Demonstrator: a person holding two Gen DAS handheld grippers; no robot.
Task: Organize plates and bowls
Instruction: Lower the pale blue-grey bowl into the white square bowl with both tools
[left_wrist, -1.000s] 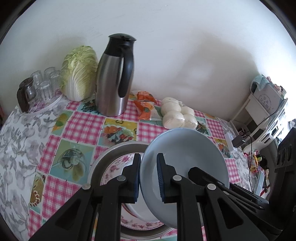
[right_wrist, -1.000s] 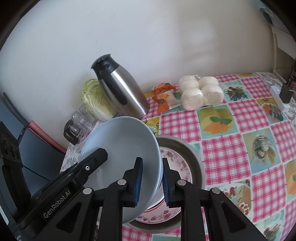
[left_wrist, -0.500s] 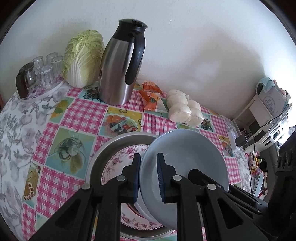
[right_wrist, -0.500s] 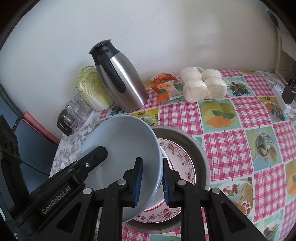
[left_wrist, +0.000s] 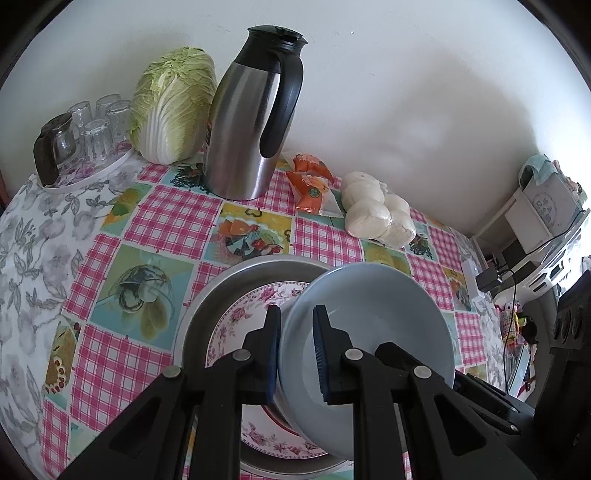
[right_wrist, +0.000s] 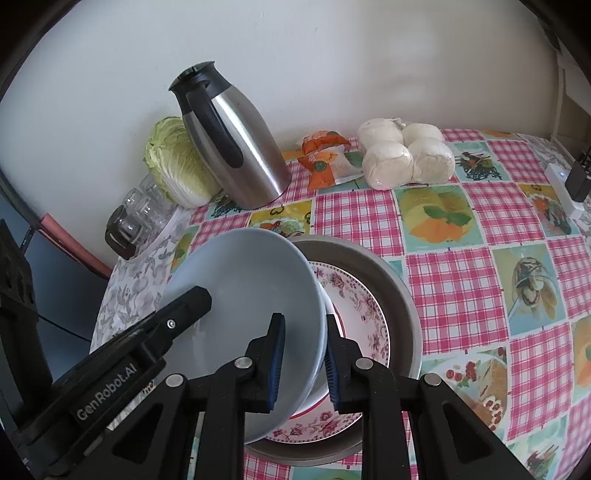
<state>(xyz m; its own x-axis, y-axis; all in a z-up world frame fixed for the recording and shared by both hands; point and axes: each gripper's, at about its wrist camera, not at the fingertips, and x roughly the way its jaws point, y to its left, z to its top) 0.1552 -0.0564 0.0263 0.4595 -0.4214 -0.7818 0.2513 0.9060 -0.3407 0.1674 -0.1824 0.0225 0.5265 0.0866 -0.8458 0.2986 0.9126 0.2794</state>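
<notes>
Nearest, the left gripper (left_wrist: 295, 347) and the right gripper (right_wrist: 304, 354) each have their jaws clamped narrowly on opposite rims of a pale blue bowl (left_wrist: 373, 332), plain, glossy and tilted. It hangs just above a flowered plate (right_wrist: 358, 302) lying in a round grey metal tray (right_wrist: 399, 284) on the checked tablecloth (right_wrist: 461, 295). Farther off stand a steel jug (left_wrist: 247, 122), a cabbage (left_wrist: 170, 107), upturned glasses (left_wrist: 85, 129) and bagged buns (right_wrist: 402, 155).

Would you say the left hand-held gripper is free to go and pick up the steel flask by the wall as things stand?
Probably not yet. The left hand-held gripper is shut on the rim of the pale blue bowl, which the right hand-held gripper also holds. The path to the steel flask looks open otherwise.
</notes>
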